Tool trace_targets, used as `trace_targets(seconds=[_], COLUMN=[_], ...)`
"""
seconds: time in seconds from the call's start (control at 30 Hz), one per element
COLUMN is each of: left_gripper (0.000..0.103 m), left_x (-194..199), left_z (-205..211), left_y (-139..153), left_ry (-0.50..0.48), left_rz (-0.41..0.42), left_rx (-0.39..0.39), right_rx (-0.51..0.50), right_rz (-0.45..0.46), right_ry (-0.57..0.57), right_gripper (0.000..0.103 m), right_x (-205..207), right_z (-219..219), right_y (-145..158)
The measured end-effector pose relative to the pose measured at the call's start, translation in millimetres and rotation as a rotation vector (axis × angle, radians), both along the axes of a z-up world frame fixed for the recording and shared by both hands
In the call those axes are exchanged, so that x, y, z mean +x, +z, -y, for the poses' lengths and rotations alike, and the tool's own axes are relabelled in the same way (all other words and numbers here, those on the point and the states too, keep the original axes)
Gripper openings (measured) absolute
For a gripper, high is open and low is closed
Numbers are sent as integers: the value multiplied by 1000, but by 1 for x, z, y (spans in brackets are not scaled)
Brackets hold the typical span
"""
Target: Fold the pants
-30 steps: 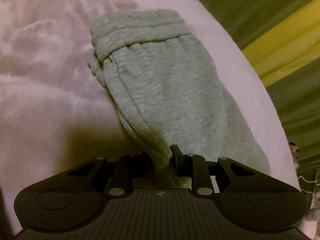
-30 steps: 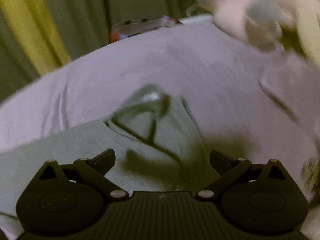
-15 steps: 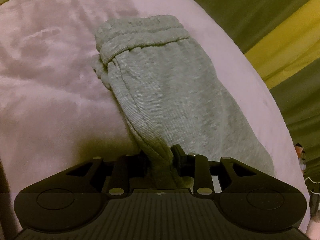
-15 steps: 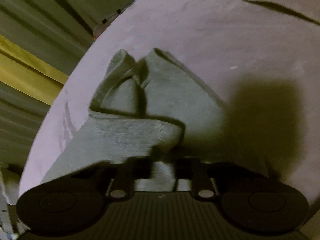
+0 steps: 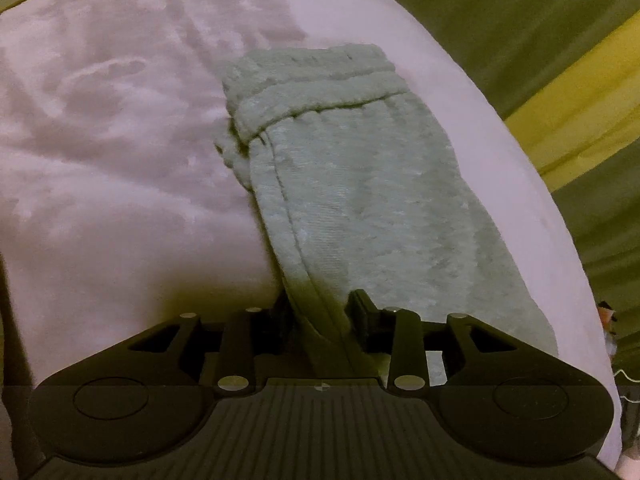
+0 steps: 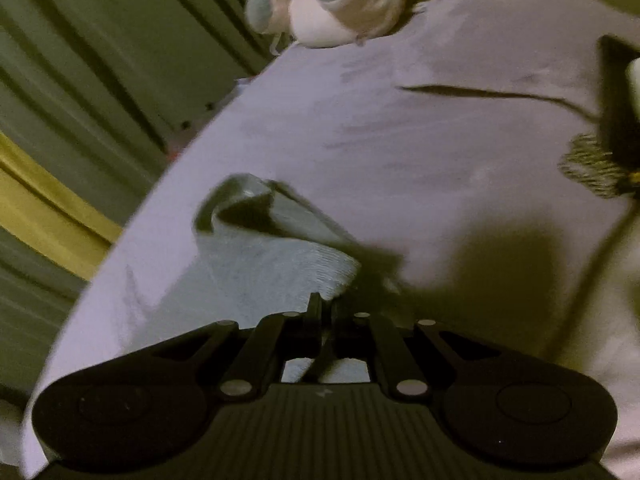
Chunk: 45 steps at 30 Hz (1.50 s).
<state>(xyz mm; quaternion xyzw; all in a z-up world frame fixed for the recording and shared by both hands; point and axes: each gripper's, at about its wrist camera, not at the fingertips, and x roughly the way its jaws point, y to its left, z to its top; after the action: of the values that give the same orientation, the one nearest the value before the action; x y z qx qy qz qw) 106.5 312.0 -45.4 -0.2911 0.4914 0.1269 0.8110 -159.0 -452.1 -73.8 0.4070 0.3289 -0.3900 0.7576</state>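
Note:
Grey knit pants [image 5: 360,200] lie on a pale pink bedcover [image 5: 112,160], with the ribbed waistband [image 5: 312,84] at the far end. My left gripper [image 5: 322,312] is shut on a bunched fold of the near end of the pants. In the right wrist view the pants [image 6: 272,264] lie at the bed's left edge with one corner folded up. My right gripper [image 6: 326,312] is shut on the near edge of the pants, jaws almost together.
Olive curtains with a yellow band [image 5: 576,92] hang beyond the bed's edge. A plush toy [image 6: 328,4] sits at the far end of the bed, a pillow behind it. A dark object with a fringed edge [image 6: 600,160] lies at the right.
My right gripper, open a second ago, has closed on the pants edge and swung. My left gripper keeps its hold and has shifted a little, so the pants sit more to the right.

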Motion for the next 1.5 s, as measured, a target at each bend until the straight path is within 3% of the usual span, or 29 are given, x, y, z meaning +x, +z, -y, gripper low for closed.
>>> trace_targets(seconds=[0.13, 0.27, 0.63, 0.77, 0.9, 0.93, 1.0, 1.07, 1.1, 1.23, 1.4, 1.43, 1.5], left_gripper=[37, 41, 46, 46, 47, 47, 47, 47, 47, 47, 52, 52, 54], left_x=[-2, -3, -16, -29, -47, -52, -60, -62, -64, -72, -100, -106, -118], left_z=[-1, -2, -14, -25, -37, -40, -49, -52, -53, -48, -51, -55, -67], left_y=[-1, -3, 7, 24, 50, 54, 55, 56, 60, 107, 201, 222, 258], left_ry=[9, 12, 50, 71, 81, 90, 107, 119, 123, 74, 18, 24, 69], left_rz=[1, -7, 2, 38, 96, 119, 129, 127, 128, 222, 413, 447, 489], left_rx=[-10, -4, -39, -74, -122, -171, -339, -434, -454, -355, -196, -143, -23], right_rx=[54, 91, 71, 59, -17, -35, -50, -73, -94, -196, -303, -352, -479], right_rz=[-135, -229, -268, -272, -257, -237, -186, -136, -121, -39, 116, 138, 145], right_ry=[-81, -84, -68, -78, -72, -72, -93, -123, -136, -185, -313, -341, -405], right_gripper=[4, 4, 4, 12, 12, 14, 23, 36, 36, 37, 37, 39, 54], right_x=[4, 12, 13, 10, -3, -9, -25, -43, -51, -86, -150, -164, -190], right_z=[-5, -4, -4, -6, -21, -25, -32, -39, -43, -56, -74, -80, -95], right_y=[-20, -35, -44, -32, 8, 23, 51, 78, 91, 147, 229, 248, 287])
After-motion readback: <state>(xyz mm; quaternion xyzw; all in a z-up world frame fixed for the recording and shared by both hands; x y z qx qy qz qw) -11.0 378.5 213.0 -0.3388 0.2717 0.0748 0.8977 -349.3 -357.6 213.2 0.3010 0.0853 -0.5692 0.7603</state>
